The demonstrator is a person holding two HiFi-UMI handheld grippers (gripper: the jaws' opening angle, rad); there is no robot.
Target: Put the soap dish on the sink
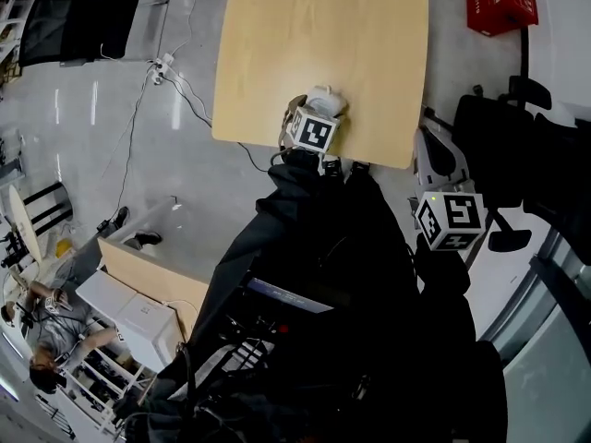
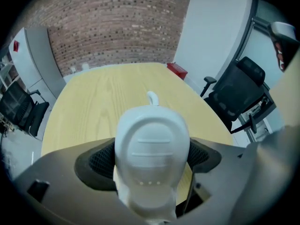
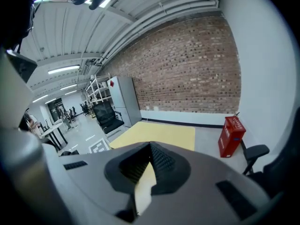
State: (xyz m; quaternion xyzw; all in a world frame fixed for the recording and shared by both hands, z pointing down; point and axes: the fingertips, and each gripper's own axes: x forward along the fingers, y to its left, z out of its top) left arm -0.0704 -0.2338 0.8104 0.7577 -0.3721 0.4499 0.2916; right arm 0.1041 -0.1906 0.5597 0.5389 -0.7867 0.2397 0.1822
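A white soap dish [image 2: 151, 142] with ridges and three small holes fills the left gripper view. My left gripper [image 2: 151, 156] is shut on it, one dark pad [image 2: 99, 159] pressing each side. A small white curved hook [image 2: 152, 97] shows past its far end; I cannot tell whether it belongs to the dish. In the head view the left gripper [image 1: 319, 109] holds the dish [image 1: 326, 97] over the near edge of the wooden table [image 1: 323, 35]. My right gripper [image 3: 151, 142] is shut on nothing and hangs off the table's right side [image 1: 450, 220]. No sink is in view.
A red box [image 1: 501, 0] stands on the floor past the table's far right corner. Black office chairs [image 1: 517, 146] crowd the right side. Cables [image 1: 175, 86] trail on the floor at the left. A seated person [image 1: 46, 335] and white cabinets [image 1: 138, 317] are at lower left.
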